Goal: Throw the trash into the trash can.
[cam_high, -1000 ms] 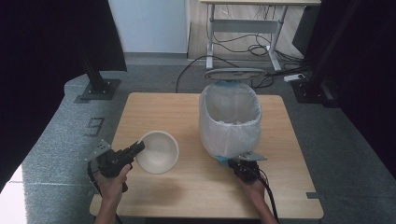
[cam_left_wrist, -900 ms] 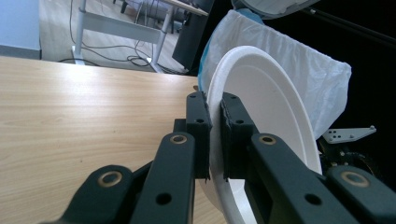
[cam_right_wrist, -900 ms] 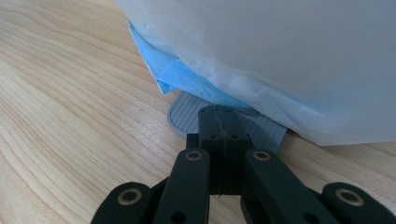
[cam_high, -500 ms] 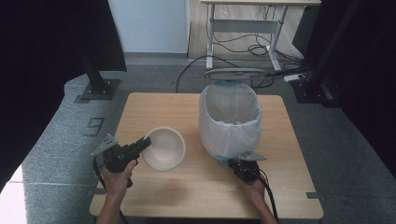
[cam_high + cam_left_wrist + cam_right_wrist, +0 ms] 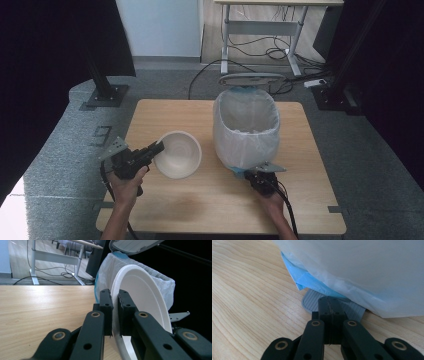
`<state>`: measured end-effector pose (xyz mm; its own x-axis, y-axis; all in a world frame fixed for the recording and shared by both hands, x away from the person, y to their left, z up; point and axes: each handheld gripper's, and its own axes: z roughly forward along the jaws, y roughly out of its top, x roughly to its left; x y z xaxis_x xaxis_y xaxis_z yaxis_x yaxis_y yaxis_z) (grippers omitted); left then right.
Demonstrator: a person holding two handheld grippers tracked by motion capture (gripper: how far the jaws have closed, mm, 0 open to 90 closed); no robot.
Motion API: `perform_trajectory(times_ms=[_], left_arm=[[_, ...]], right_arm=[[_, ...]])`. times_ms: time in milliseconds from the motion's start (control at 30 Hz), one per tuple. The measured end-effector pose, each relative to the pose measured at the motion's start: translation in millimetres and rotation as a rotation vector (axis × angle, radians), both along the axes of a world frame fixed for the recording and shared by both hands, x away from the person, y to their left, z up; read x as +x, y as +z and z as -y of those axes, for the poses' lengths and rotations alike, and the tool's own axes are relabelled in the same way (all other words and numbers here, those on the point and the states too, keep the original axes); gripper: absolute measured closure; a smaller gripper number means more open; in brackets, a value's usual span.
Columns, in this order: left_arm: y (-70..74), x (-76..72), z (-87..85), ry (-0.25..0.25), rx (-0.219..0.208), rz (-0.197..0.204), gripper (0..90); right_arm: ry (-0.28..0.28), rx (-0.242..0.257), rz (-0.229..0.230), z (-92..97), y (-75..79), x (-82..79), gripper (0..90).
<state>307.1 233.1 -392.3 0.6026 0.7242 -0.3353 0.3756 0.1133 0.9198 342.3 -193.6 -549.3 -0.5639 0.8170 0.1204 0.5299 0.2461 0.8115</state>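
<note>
1. At the left, the left gripper (image 5: 150,152) has its jaws clamped on the rim of a white foam bowl (image 5: 177,154). In the left gripper view the two pads pinch the thin rim (image 5: 115,312) from either side. Gripping the edge lets the bowl be carried tipped up off the wooden surface (image 5: 165,115), with its open face turned, probably so that it can go into the bin.

2. The bowl sits between the left gripper and the pedal bin (image 5: 246,130), near the bin but apart from it.

3. The bin stands right of centre on the surface, lined with a pale plastic bag (image 5: 362,272) over a blue one (image 5: 307,280). Its lid (image 5: 251,79) is tilted up behind the opening.

4. At the right, the right gripper (image 5: 256,175) has its jaws together with nothing between them, and their tip rests on the grey ribbed pedal (image 5: 310,302) at the bin's foot. I judge that this press is what keeps the lid raised.

5. No brand, label or writing can be read anywhere.
</note>
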Motion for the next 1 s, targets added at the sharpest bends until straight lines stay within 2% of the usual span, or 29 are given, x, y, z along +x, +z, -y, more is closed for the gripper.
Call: perform_trajectory(times_ms=[333,767,1000], left_arm=[[8.2,4.5,7.2,-0.008,0.021,0.007,83.9],[27.7,10.3,18.4,-0.029,0.027,0.030,83.9],[33.9,11.4,23.2,-0.043,0.026,0.029,83.8]], right_arm=[[0.000,0.000,-0.001,0.0,0.0,-0.1,89.6],[-0.001,0.004,-0.004,0.2,0.1,0.0,89.6],[-0.002,0.003,-0.005,0.1,0.1,-0.1,89.6]])
